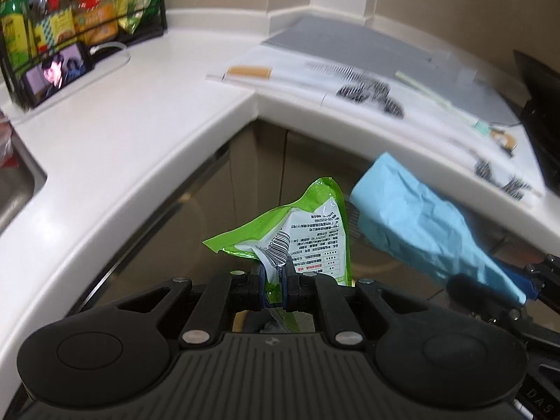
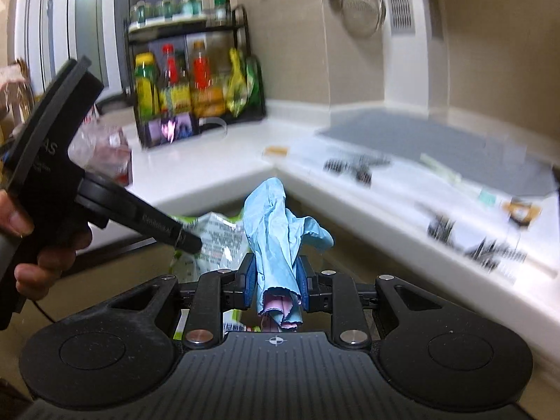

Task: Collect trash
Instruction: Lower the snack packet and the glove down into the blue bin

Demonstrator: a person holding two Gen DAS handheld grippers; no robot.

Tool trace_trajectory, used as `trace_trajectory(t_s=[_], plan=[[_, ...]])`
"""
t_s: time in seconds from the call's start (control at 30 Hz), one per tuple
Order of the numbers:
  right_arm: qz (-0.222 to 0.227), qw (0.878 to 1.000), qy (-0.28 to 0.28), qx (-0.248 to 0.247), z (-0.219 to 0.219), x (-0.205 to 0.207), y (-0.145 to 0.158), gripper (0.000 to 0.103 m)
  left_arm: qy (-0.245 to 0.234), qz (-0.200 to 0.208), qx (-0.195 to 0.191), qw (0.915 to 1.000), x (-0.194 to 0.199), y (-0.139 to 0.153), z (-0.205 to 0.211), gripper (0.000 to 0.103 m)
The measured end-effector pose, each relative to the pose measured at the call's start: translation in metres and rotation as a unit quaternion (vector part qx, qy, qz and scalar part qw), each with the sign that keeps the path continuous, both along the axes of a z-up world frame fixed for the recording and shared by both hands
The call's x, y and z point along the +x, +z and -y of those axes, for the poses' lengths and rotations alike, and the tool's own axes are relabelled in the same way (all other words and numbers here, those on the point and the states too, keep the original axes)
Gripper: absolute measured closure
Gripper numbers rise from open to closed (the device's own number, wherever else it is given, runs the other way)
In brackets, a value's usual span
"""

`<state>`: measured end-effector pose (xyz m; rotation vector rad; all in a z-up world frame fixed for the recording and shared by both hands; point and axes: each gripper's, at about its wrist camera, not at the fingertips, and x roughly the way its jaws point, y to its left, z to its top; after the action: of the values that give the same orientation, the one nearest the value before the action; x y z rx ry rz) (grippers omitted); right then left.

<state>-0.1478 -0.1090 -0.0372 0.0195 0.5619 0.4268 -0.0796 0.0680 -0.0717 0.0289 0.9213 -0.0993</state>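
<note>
Your left gripper (image 1: 273, 273) pinches green wrapper (image 1: 308, 231), frame centre; right gripper (image 2: 276, 280) clamps blue glove (image 2: 276, 224). Both held off table (image 1: 122, 129), prob. for binning.

Green-white wrapper (image 1: 308, 234), pale blue paper (image 2: 276, 231)

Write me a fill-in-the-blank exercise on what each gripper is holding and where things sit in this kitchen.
1. The left gripper is shut on a ____ and white snack wrapper.
2. The right gripper is shut on a crumpled light ____ paper.
3. The phone showing a video leans against the black ____ of bottles on the white countertop.
4. Both pieces of trash are held off the countertop, in front of the ____ below it.

Missing words: green; blue; rack; cabinets
</note>
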Motion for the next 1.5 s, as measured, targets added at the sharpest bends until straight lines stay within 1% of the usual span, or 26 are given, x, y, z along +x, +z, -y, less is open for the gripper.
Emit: trace_trajectory(t_s=[0.2,0.47,0.67,0.87,0.93,1.07,1.27,1.5], plan=[[-0.054,0.998,0.002,-0.02,-0.008,0.01,-0.032,0.076,0.012,-0.045,0.01,0.9988,-0.001,-0.04,-0.007,0.094],[-0.118,0.992,-0.002,-0.054,-0.013,0.032,-0.082,0.076,0.029,-0.098,0.013,0.9946,0.017,-0.095,-0.009,0.094],[-0.162,0.983,0.001,-0.087,-0.024,0.056,-0.12,0.076,0.042,-0.131,0.02,0.9904,0.035,-0.131,-0.007,0.094],[-0.193,0.974,0.0,-0.12,-0.036,0.079,-0.15,0.076,0.048,-0.163,0.03,0.9851,0.056,-0.163,-0.004,0.094],[-0.205,0.971,-0.004,-0.122,-0.037,0.082,-0.16,0.076,0.048,-0.173,0.034,0.9831,0.06,-0.174,-0.003,0.094],[-0.227,0.966,-0.011,-0.127,-0.038,0.088,-0.175,0.076,0.048,-0.187,0.041,0.9803,0.072,-0.189,0.001,0.094],[-0.257,0.958,-0.02,-0.129,-0.039,0.093,-0.194,0.076,0.053,-0.203,0.04,0.977,0.08,-0.201,-0.001,0.094],[-0.275,0.951,-0.024,-0.135,-0.046,0.105,-0.209,0.076,0.048,-0.215,0.05,0.9742,0.087,-0.212,0.006,0.094]])
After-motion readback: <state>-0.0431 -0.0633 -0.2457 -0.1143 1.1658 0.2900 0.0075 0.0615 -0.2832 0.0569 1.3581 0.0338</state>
